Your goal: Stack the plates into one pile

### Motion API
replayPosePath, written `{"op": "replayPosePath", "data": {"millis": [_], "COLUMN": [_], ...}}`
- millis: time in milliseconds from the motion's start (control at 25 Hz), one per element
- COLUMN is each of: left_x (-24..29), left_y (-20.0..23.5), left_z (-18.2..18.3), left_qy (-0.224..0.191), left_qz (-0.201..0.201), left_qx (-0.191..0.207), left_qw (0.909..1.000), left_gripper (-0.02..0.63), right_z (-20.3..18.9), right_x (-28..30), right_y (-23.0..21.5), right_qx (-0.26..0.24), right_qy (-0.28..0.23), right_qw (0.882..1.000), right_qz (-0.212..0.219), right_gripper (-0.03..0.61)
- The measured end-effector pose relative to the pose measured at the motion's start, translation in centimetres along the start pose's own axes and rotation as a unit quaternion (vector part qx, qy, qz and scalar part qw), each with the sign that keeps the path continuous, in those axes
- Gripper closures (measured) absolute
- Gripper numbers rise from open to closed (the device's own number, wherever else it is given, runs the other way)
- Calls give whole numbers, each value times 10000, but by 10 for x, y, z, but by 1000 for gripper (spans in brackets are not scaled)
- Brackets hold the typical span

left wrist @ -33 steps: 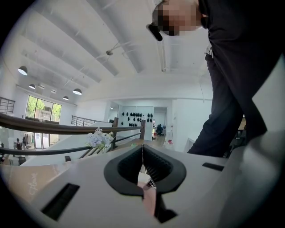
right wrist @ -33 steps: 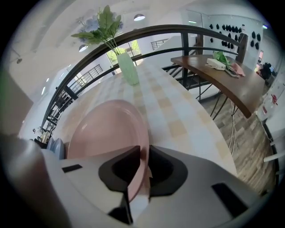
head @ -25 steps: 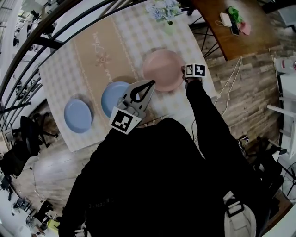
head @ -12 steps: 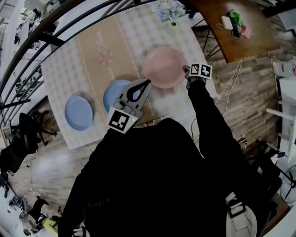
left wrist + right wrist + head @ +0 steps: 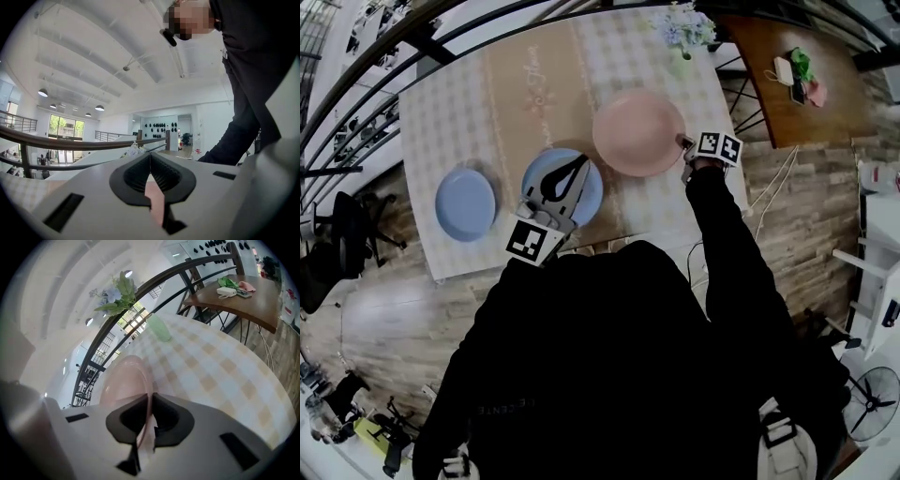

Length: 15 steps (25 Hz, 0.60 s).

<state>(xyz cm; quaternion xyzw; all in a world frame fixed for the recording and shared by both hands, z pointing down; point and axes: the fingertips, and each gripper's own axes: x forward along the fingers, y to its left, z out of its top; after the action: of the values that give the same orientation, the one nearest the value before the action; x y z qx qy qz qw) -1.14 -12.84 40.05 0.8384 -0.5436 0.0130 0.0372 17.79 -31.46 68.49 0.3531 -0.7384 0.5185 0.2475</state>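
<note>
A pink plate (image 5: 637,133) lies on the checked tablecloth (image 5: 459,112), and its rim stands tilted between the jaws in the right gripper view (image 5: 123,380). My right gripper (image 5: 686,143) (image 5: 151,397) is shut on that plate's right rim. A larger blue plate (image 5: 591,192) sits left of the pink one, with a smaller blue plate (image 5: 466,202) further left. My left gripper (image 5: 581,164) (image 5: 150,155) hovers over the larger blue plate, its jaws shut with nothing held.
A green vase of pale flowers (image 5: 682,30) (image 5: 158,326) stands at the table's far right corner. Beyond it a wooden side table (image 5: 769,94) (image 5: 239,298) carries small items. A dark railing (image 5: 356,89) runs along the table's far side. My body hides the near edge.
My left gripper has swung left, from beside the pink plate to over the larger blue plate. The right gripper stays clamped on the pink plate's rim.
</note>
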Motion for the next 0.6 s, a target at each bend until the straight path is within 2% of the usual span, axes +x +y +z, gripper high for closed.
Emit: {"op": "replayPosePath", "data": {"millis": [280,600], "left_x": [-43,-87], "left_y": [25,50], "left_z": [-6,-8], "left_qy": [24,-53], "left_qz": [510,1001], "left_qx": [68,-7], "left_qw": [9987,9950], "left_gripper": [594,594], "right_z": [-29,-83], "right_x": [21,48], "right_y": [52,107], "right_qx": [-394,-719], "right_qy": [454,973], "right_qw": [9978,9910], "right_qz": [268,580], "right_gripper": [551,549]}}
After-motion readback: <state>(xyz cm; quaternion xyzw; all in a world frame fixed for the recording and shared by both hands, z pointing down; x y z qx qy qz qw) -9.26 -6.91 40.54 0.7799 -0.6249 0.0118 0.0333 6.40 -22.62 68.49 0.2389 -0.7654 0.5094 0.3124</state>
